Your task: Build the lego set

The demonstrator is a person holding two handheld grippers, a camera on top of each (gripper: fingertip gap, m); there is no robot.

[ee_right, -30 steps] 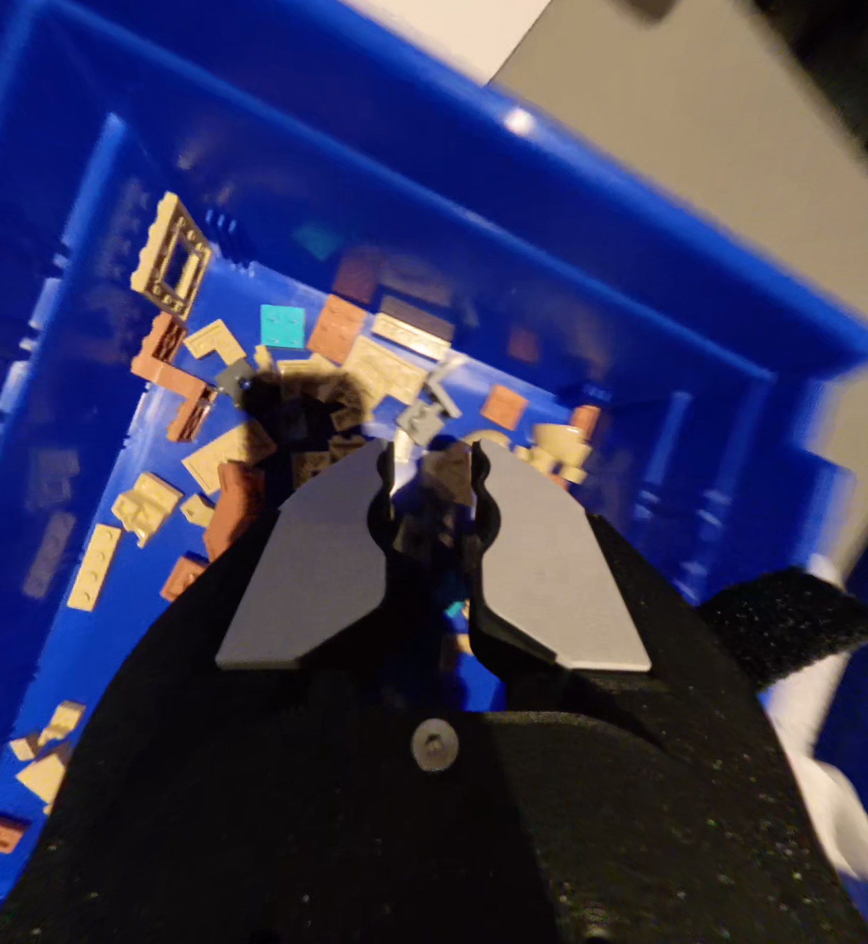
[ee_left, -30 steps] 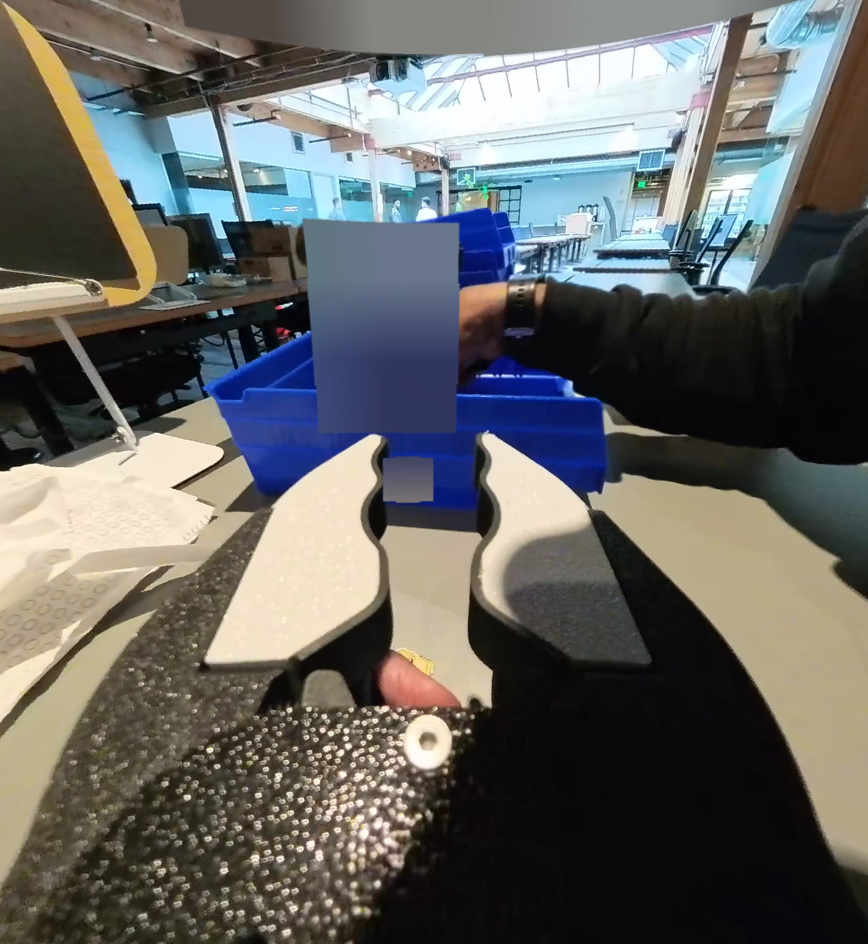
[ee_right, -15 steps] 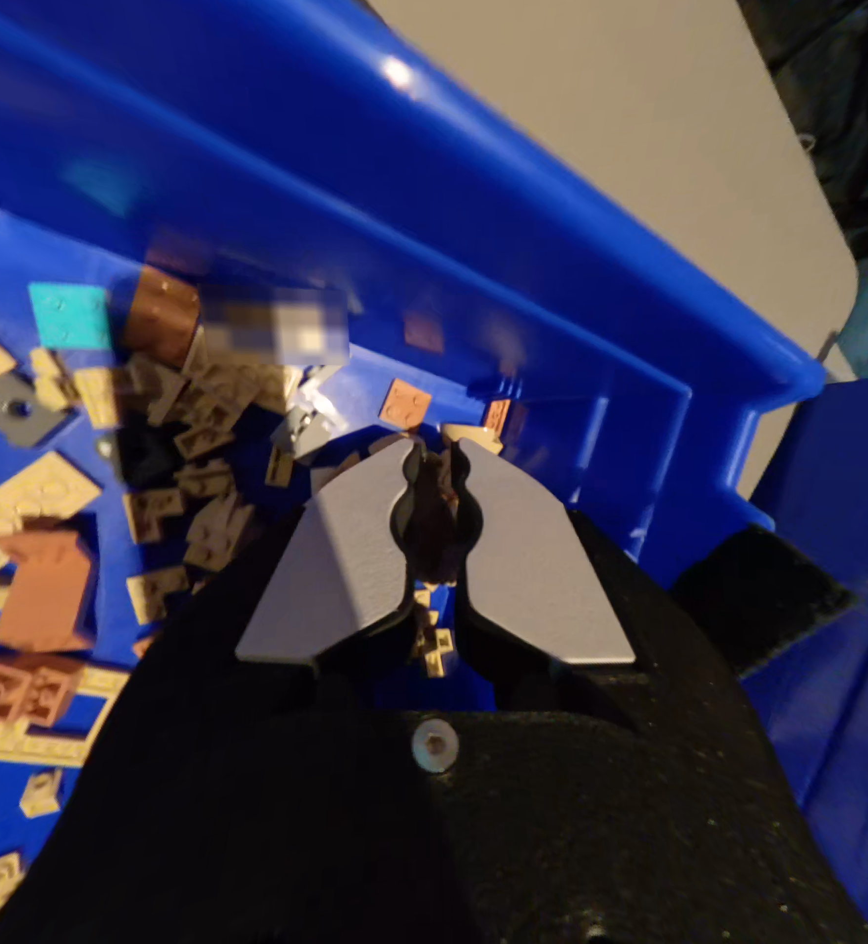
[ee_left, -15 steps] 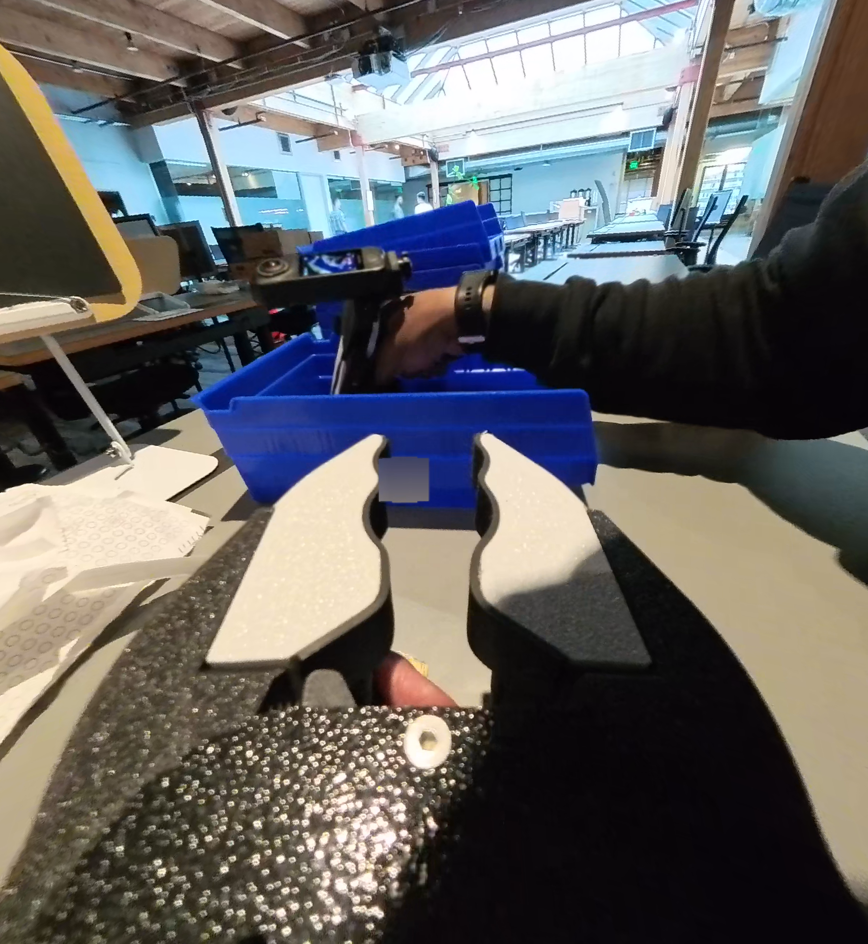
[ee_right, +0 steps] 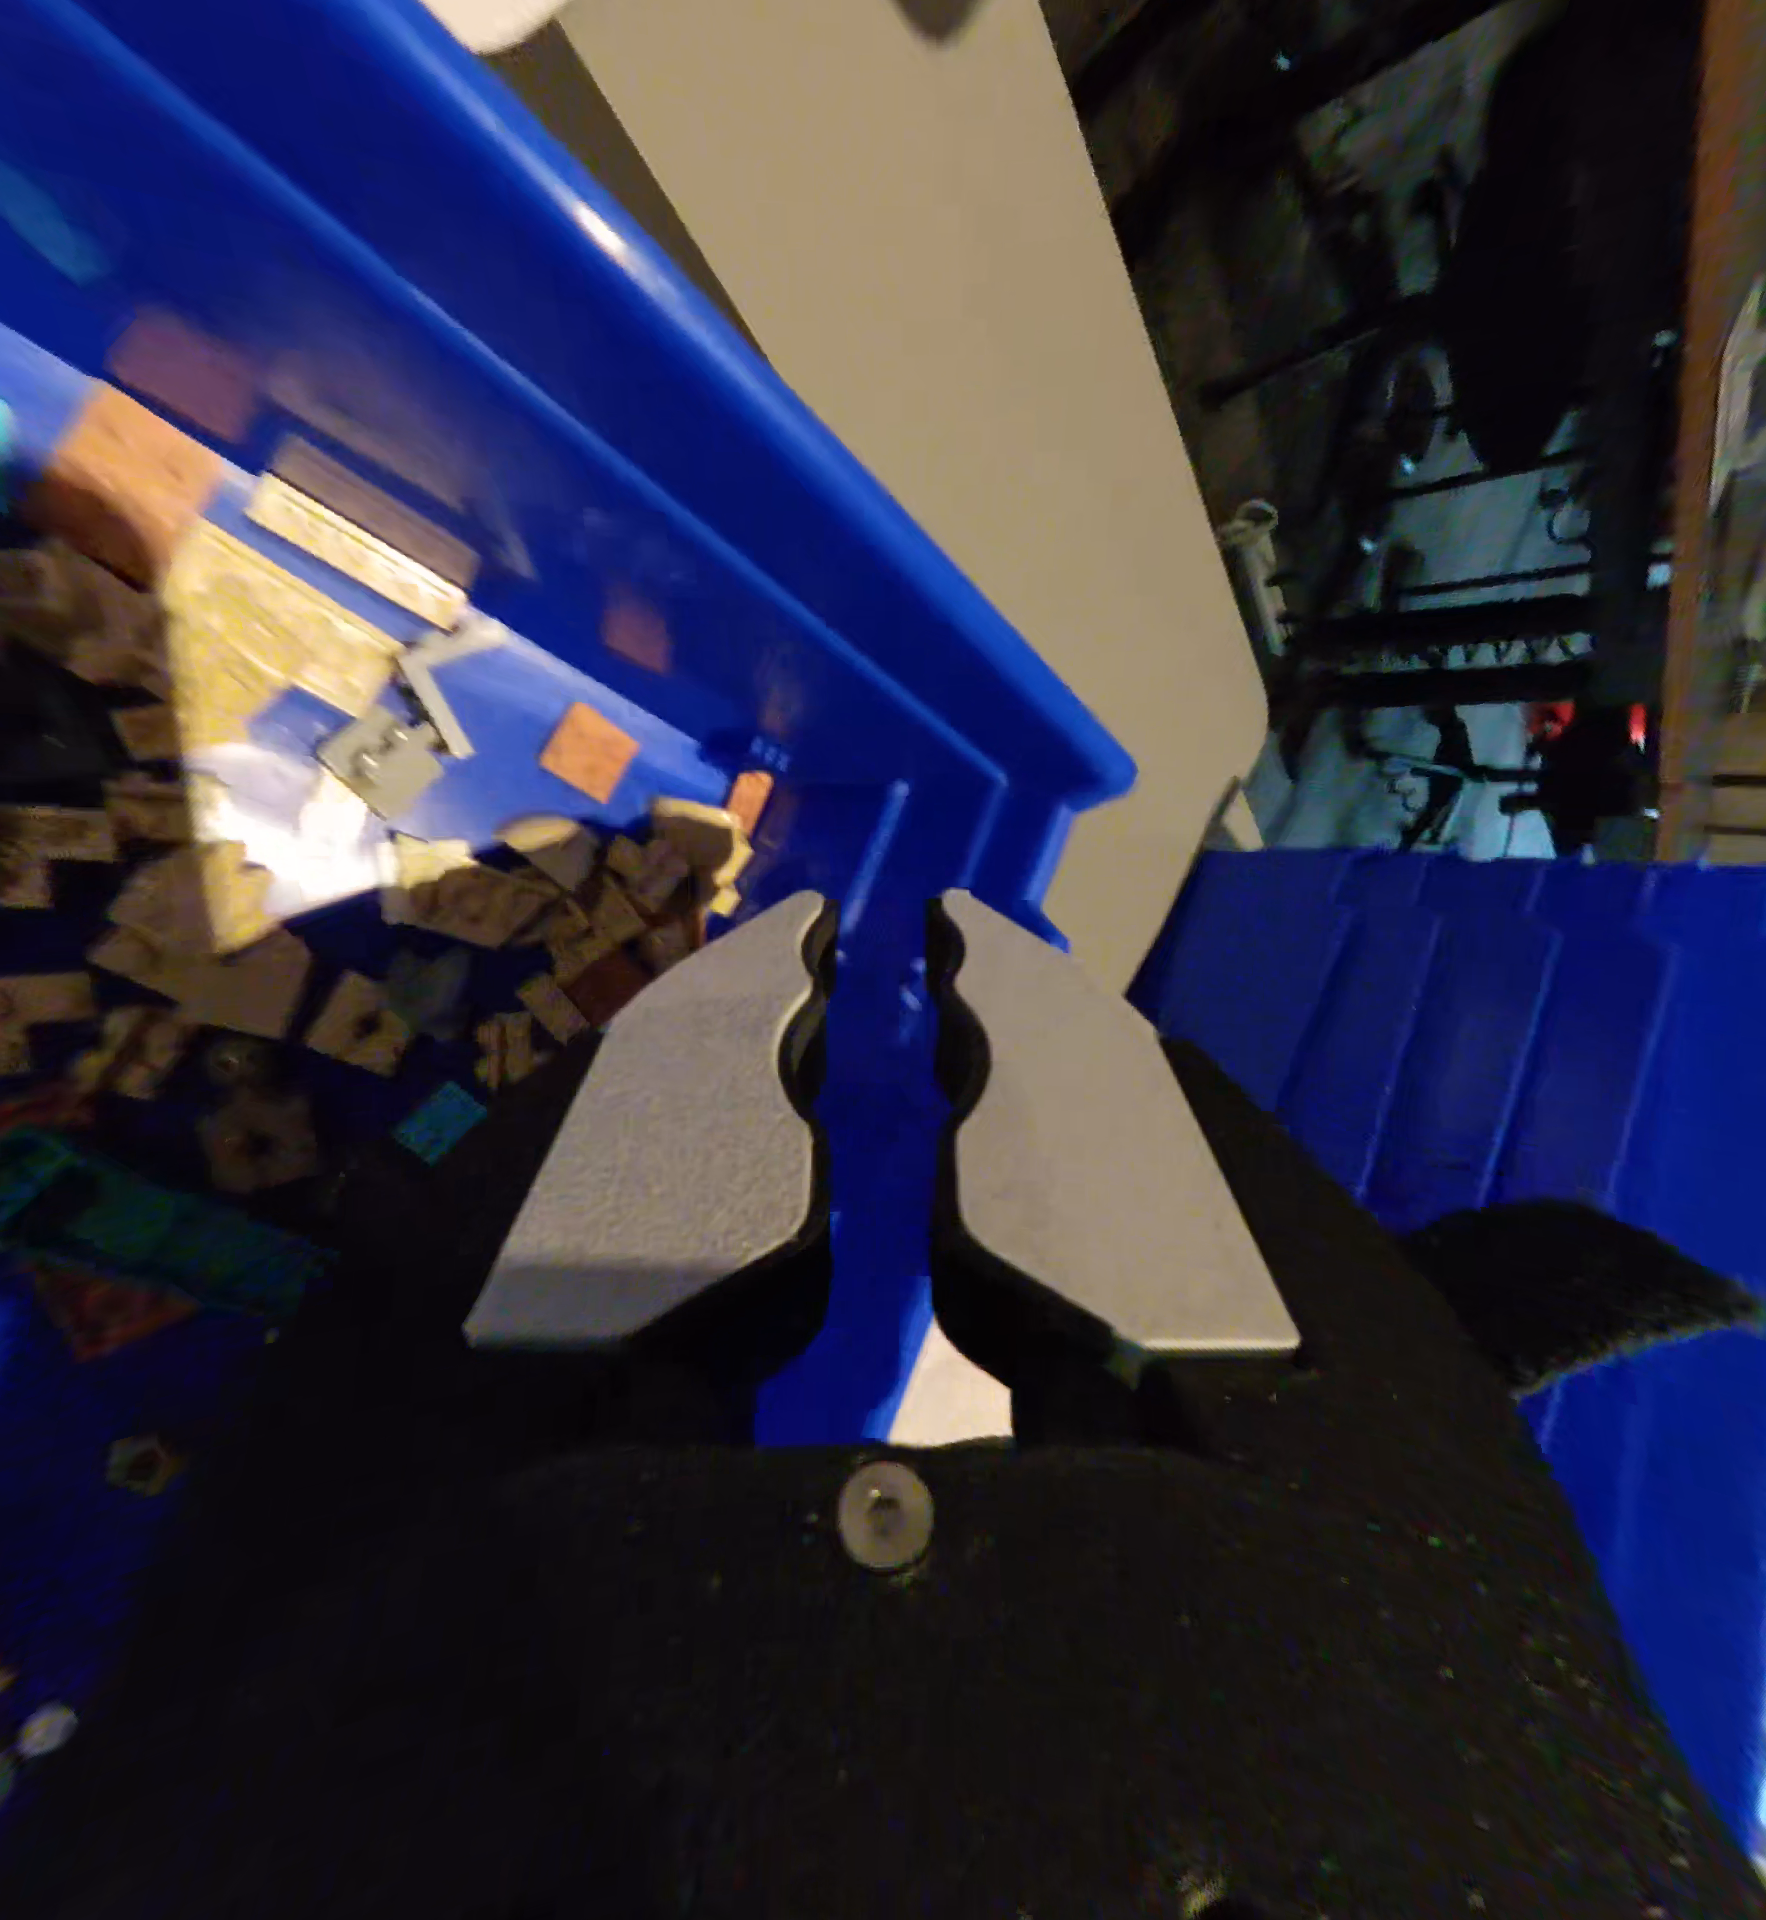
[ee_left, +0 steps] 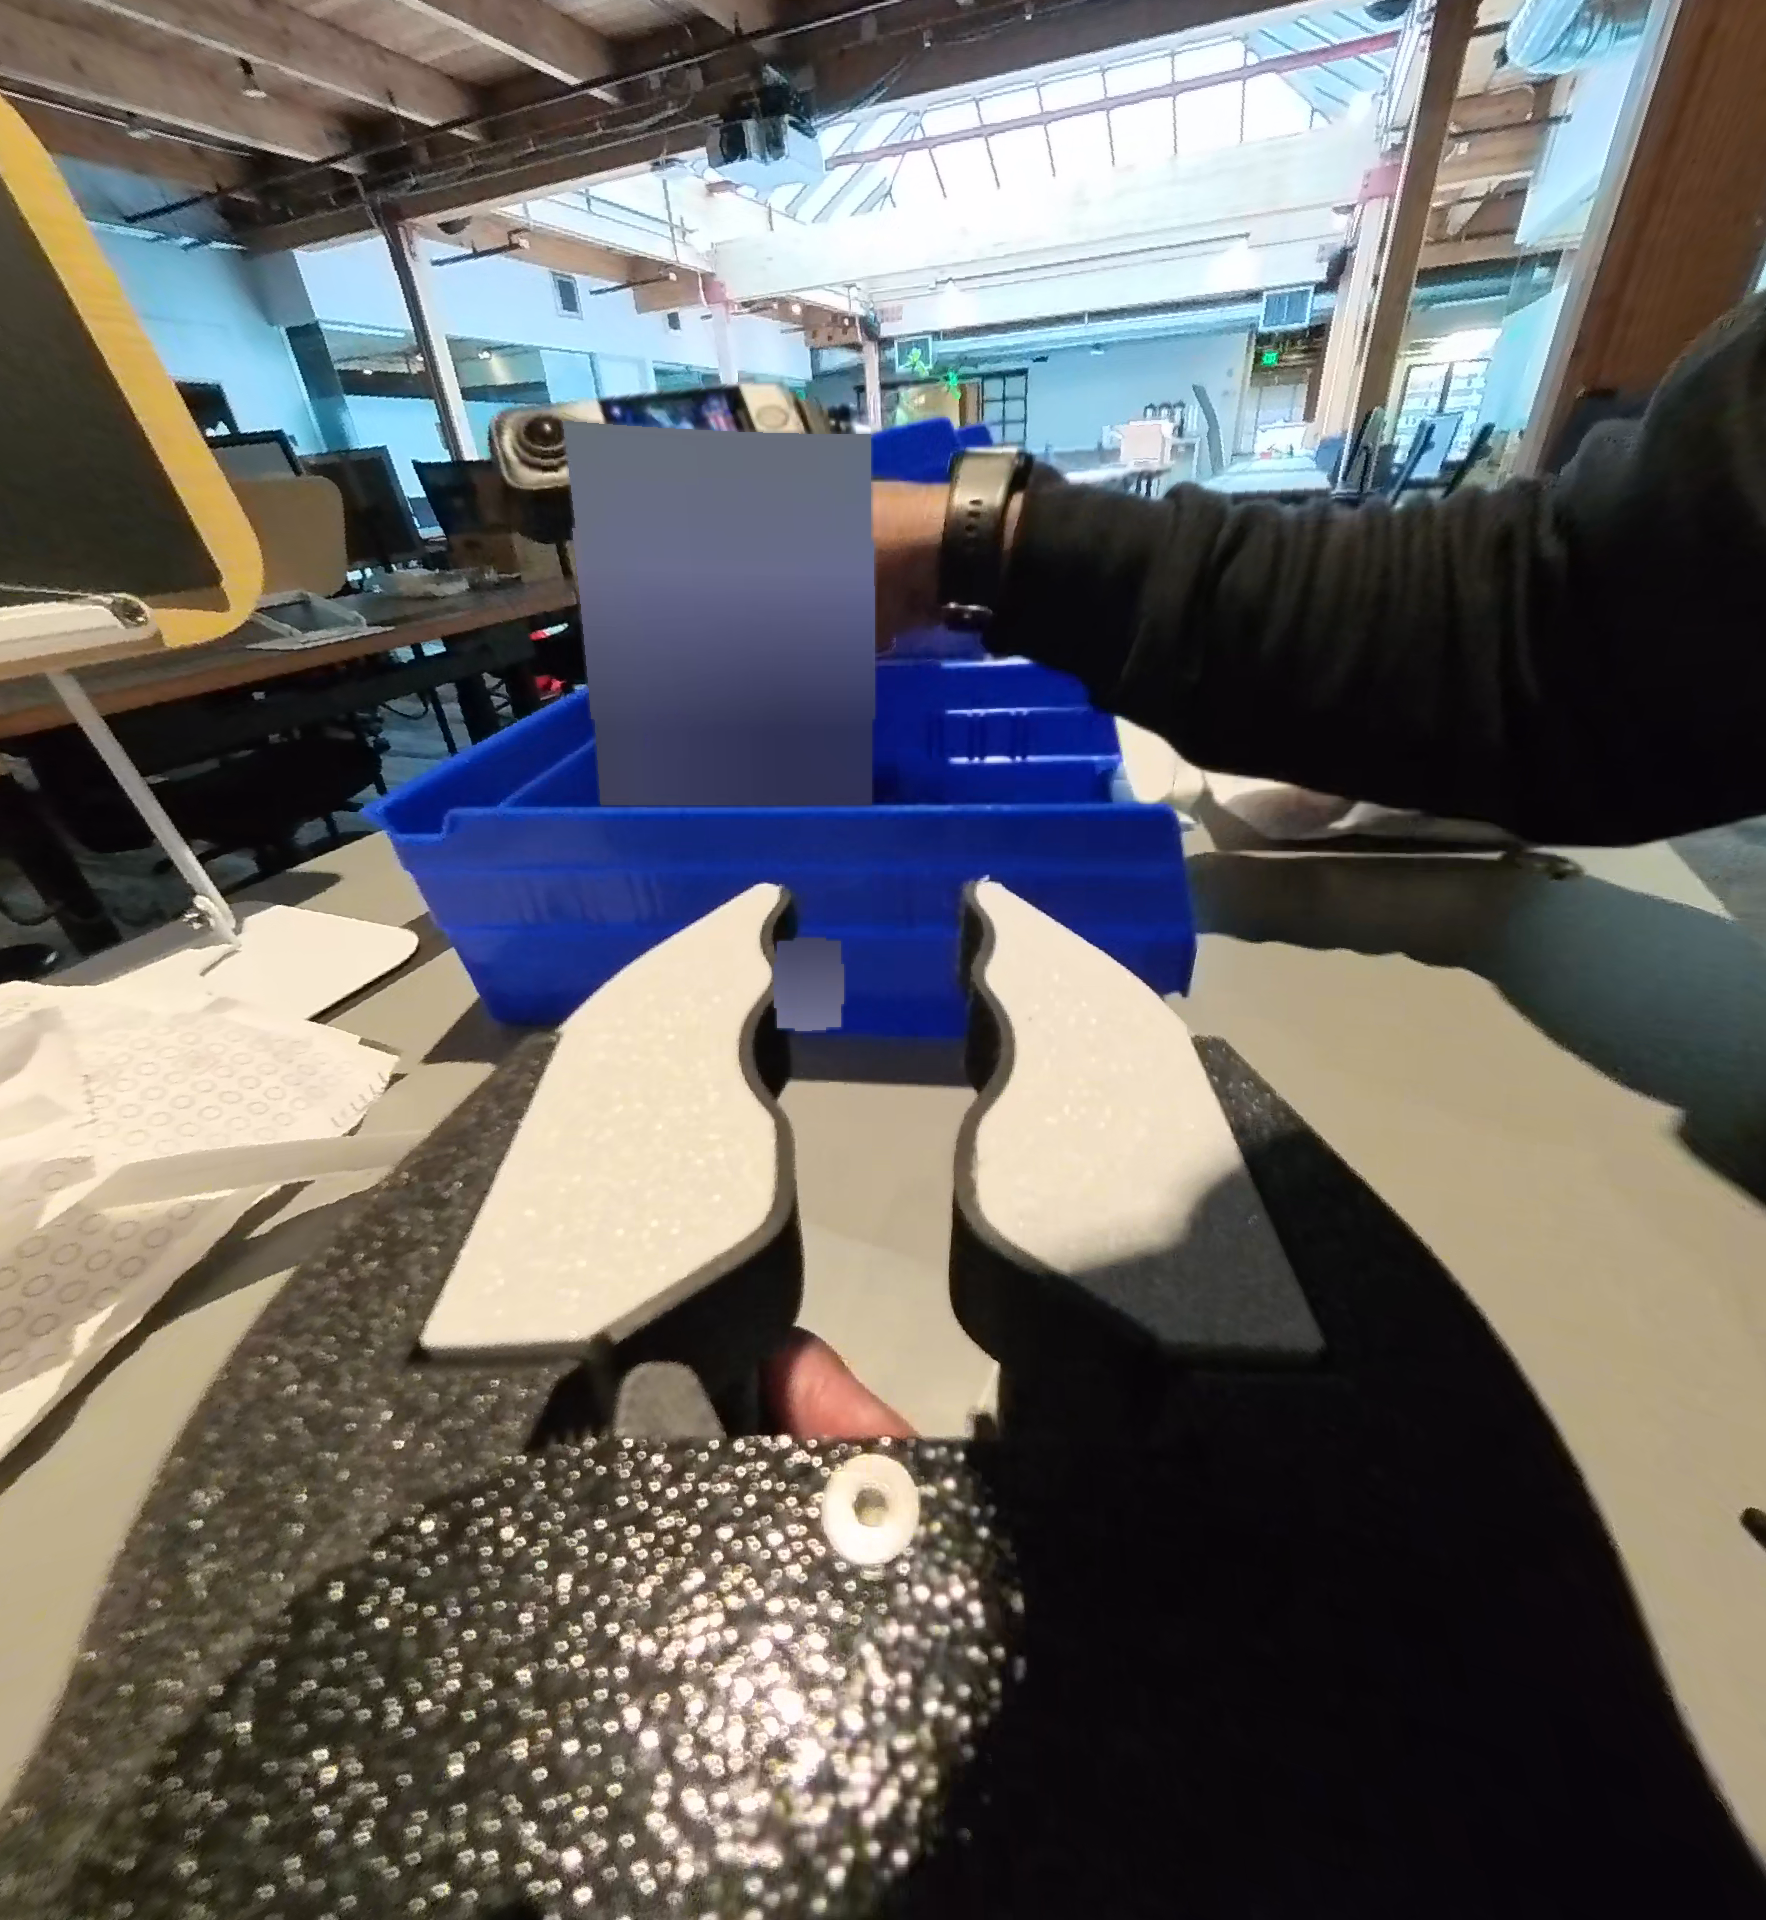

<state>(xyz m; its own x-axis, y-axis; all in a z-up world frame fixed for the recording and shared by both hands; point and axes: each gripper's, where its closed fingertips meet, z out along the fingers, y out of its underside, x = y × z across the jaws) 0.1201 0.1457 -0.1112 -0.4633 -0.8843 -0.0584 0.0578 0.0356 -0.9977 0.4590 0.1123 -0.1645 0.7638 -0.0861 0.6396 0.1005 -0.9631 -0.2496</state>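
The lego pieces (ee_right: 266,914) are seen in the right wrist view as a loose heap of small flat plates, mostly tan, with some brown, grey and teal ones, lying on the floor of a glossy blue plastic bin (ee_right: 650,457). The pieces are blurred, so single shapes are hard to tell. The bin has a thick rolled rim and ribbed walls, and a second blue bin (ee_right: 1481,1039) stands just beside its corner.

The right claw (ee_right: 881,914) is held over the near corner of the first bin, with its grey, wavy-edged fingers set a narrow gap apart. Only the blue wall is seen through that gap, and nothing is gripped. Its body is made of rough black speckled material.

In the left wrist view the left claw (ee_left: 874,904) is held low over the grey tabletop (ee_left: 1378,1122), its pale grainy fingers parted moderately and empty. A fingertip (ee_left: 827,1392) shows behind them. The blue bin (ee_left: 785,862) stands ahead on the tabletop, and a dark-sleeved arm (ee_left: 1378,623) with a black wristband reaches over it from the right. Crumpled white paper (ee_left: 110,1091) printed with rings lies to the left, beside a white flat stand base (ee_left: 307,956). A pale tabletop edge (ee_right: 962,416) runs behind the bin in the right wrist view.
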